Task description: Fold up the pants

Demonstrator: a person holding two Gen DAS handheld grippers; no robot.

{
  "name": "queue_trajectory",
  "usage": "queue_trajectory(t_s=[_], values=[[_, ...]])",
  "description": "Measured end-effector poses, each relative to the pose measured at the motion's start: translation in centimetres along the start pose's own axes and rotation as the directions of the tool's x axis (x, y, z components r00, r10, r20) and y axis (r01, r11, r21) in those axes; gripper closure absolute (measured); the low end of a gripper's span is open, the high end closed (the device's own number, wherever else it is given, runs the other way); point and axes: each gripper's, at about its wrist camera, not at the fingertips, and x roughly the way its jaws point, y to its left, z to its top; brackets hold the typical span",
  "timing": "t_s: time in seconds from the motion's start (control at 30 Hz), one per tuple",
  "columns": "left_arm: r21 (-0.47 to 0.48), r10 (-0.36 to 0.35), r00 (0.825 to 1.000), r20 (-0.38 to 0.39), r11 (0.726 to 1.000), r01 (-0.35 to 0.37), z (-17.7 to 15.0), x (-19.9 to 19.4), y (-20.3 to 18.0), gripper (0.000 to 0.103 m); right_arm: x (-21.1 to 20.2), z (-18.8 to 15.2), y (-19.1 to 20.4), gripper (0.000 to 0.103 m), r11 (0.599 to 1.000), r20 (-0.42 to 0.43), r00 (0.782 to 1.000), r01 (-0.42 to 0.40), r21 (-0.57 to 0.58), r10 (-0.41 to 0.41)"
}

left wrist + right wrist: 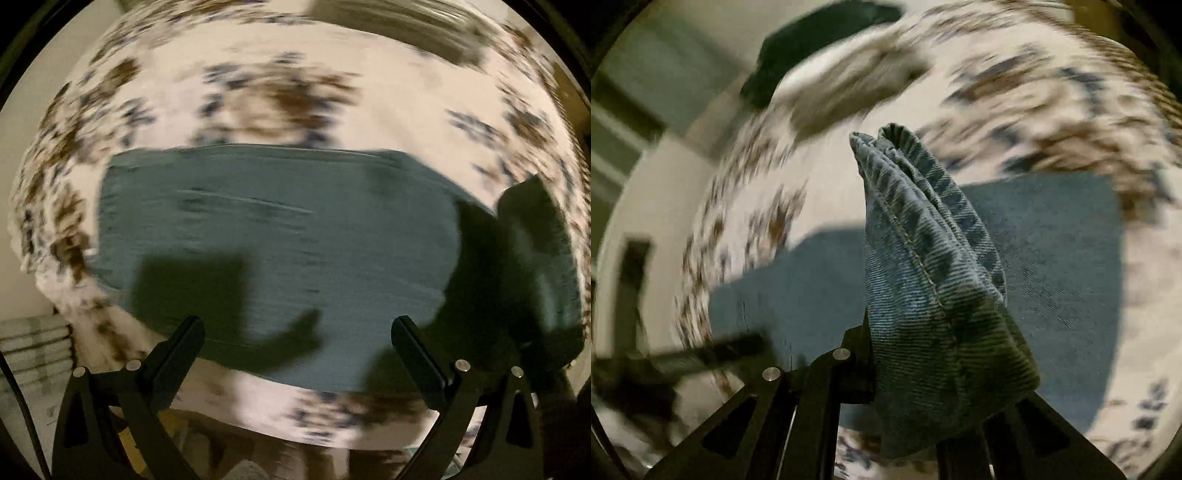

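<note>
The blue denim pants lie flat across a white bedspread with a brown and blue leaf print. My left gripper is open and empty, hovering above the near edge of the pants. At the right of the left wrist view a lifted dark fold of the pants hangs up off the bed. My right gripper is shut on the pants: a bunched hem with a stitched seam stands up between the fingers, above the flat rest of the pants. Both views are motion-blurred.
The bedspread covers the bed around the pants. A pale wall and a dark object show beyond the bed's far-left edge in the right wrist view. Floor and clutter show below the bed's near edge.
</note>
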Motion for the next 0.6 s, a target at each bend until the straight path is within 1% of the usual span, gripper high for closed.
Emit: queue_trajectory(t_s=[0.03, 0.07, 0.1, 0.13, 0.17, 0.23, 0.27, 0.3, 0.33, 0.37, 0.4, 0.43, 0.47, 0.5, 0.53, 0.57, 0.6], values=[[-0.015, 0.012, 1.0, 0.0, 1.0, -0.012, 0.3, 0.5, 1.3, 0.0, 2.2, -0.8, 2.0, 0.094, 0.999, -0.033, 0.999, 0.005, -0.047, -0.006], [-0.033, 0.019, 1.0, -0.002, 0.999, -0.019, 0.4, 0.9, 2.7, 0.0, 3.9, -1.4, 3.2, 0.094, 0.997, -0.059, 0.998, 0.01, -0.075, -0.015], [-0.048, 0.022, 1.0, -0.004, 0.999, -0.022, 0.4, 1.3, 3.6, 0.0, 5.9, -2.5, 4.7, 0.094, 0.991, -0.089, 0.994, 0.051, -0.12, -0.062], [-0.062, 0.022, 1.0, -0.006, 0.998, -0.022, 0.5, 1.5, 4.5, 0.0, 7.5, -3.1, 5.6, 0.093, 0.985, -0.109, 0.988, 0.091, -0.149, -0.108], [-0.076, 0.016, 1.0, -0.006, 0.997, -0.016, 0.6, 1.7, 5.5, 0.0, 8.7, -3.6, 6.0, 0.092, 0.981, -0.124, 0.984, 0.11, -0.157, -0.13], [-0.085, 0.012, 1.0, 0.002, 0.996, -0.012, 0.8, 1.8, 6.5, 0.0, 9.9, -3.6, 6.6, 0.087, 0.974, -0.147, 0.974, 0.147, -0.175, -0.173], [-0.089, 0.004, 1.0, 0.002, 0.996, -0.004, 1.1, 1.9, 6.7, 0.0, 10.2, -3.5, 7.0, 0.075, 0.971, -0.163, 0.97, 0.152, -0.182, -0.182], [-0.094, -0.012, 1.0, 0.004, 0.996, 0.012, 1.3, 1.8, 6.8, 0.0, 10.1, -3.4, 7.6, 0.052, 0.972, -0.19, 0.968, 0.124, -0.199, -0.163], [-0.099, -0.037, 0.999, 0.012, 0.994, 0.038, 1.5, 1.4, 7.0, 0.0, 9.8, -3.4, 8.4, 0.038, 0.972, -0.22, 0.968, 0.072, -0.223, -0.122], [-0.099, -0.056, 0.998, 0.018, 0.993, 0.057, 1.7, 1.1, 6.9, 0.0, 9.0, -3.5, 9.2, 0.02, 0.971, -0.247, 0.967, 0.009, -0.239, -0.069], [-0.091, -0.095, 0.995, 0.028, 0.991, 0.097, 2.0, 0.7, 6.4, 0.0, 8.3, -3.3, 9.4, 0.018, 0.971, -0.256, 0.966, -0.023, -0.24, -0.04], [-0.084, -0.117, 0.993, 0.033, 0.989, 0.12, 2.4, 0.4, 5.7, 0.0, 6.8, -3.3, 9.3, 0.018, 0.973, -0.265, 0.964, -0.069, -0.223, 0.008], [-0.068, -0.143, 0.989, 0.043, 0.987, 0.146, 2.6, 0.0, 4.9, 0.0, 5.3, -3.1, 8.7, 0.018, 0.978, -0.263, 0.964, -0.099, -0.185, 0.048], [-0.05, -0.166, 0.985, 0.048, 0.984, 0.169, 2.7, -0.2, 4.0, 0.0, 4.1, -2.7, 8.0, 0.018, 0.983, -0.254, 0.965, -0.103, -0.149, 0.063], [-0.023, -0.205, 0.978, 0.045, 0.978, 0.206, 2.8, -0.3, 2.6, 0.0, 2.7, -2.3, 6.5, 0.018, 0.99, -0.243, 0.967, -0.099, -0.098, 0.073], [-0.013, -0.226, 0.973, 0.04, 0.974, 0.227, 2.8, -0.2, 1.7, 0.0, 1.7, -1.9, 5.0, 0.018, 0.995, -0.229, 0.971, -0.082, -0.055, 0.067], [-0.005, -0.246, 0.969, 0.032, 0.969, 0.246, 2.9, 0.0, 0.9, 0.0, 0.6, -1.4, 3.0, 0.018, 0.999, -0.213, 0.976, -0.037, -0.008, 0.035]])
